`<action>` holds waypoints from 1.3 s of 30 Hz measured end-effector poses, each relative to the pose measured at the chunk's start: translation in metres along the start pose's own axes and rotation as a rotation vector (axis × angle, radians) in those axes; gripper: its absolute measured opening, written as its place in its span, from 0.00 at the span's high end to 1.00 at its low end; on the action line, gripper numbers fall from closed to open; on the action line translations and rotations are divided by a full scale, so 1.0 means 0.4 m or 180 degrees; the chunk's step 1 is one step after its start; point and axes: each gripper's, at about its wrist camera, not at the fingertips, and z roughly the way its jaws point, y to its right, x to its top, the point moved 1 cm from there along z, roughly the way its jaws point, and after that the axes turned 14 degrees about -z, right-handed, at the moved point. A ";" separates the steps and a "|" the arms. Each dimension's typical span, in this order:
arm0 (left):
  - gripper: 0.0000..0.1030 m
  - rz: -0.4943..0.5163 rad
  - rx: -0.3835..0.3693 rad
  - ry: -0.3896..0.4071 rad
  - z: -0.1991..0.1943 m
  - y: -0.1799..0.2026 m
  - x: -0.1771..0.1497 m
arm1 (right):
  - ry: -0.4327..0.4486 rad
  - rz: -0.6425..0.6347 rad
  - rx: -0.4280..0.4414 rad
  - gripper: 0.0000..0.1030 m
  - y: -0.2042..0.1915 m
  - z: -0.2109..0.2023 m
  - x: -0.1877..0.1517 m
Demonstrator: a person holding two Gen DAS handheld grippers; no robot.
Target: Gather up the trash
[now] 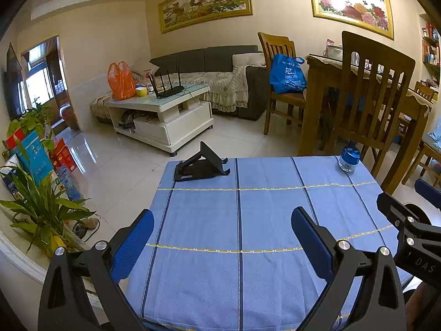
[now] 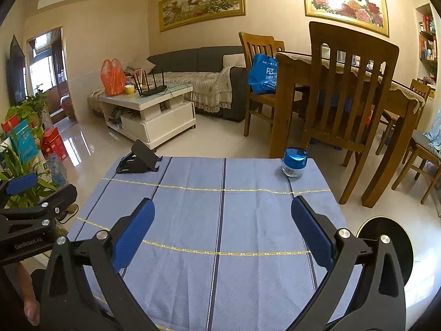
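A blue-checked desk (image 1: 248, 220) with no trash visible on it. Left tool (image 1: 222, 237) spread wide, empty. Black phone stand (image 1: 201, 164) at the far left corner, blue-lidded jar (image 2: 295, 162) far right. Right tool (image 2: 222, 233) wide, empty.

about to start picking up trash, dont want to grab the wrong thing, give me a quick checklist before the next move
1. Left gripper open and holding nothing: ok.
2. Right gripper open and holding nothing: ok.
3. Trash spotted on the blue tablecloth: not ok; only a black phone stand and a blue-lidded jar sit there.
4. Jar is really trash: cannot tell.
5. Bin in view: cannot tell; a black round object on the floor to the right may be one.
6. Cloth between the fingers free of obstacles: ok.
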 end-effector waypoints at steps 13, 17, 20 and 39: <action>0.06 0.0003 0.0003 -0.0019 0.002 -0.002 -0.004 | -0.0036 0.0022 0.0044 0.05 0.002 0.007 -0.011; 0.06 0.0011 0.0008 -0.0025 0.005 -0.007 -0.008 | -0.0040 0.0028 0.0056 0.05 0.003 0.009 -0.013; 0.06 0.0008 0.0004 -0.0026 0.005 -0.005 -0.007 | -0.0045 0.0037 0.0065 0.05 0.002 0.009 -0.014; 0.06 0.0012 -0.0049 -0.0056 0.010 -0.016 -0.009 | -0.0052 0.0057 0.0084 0.05 -0.003 0.006 -0.025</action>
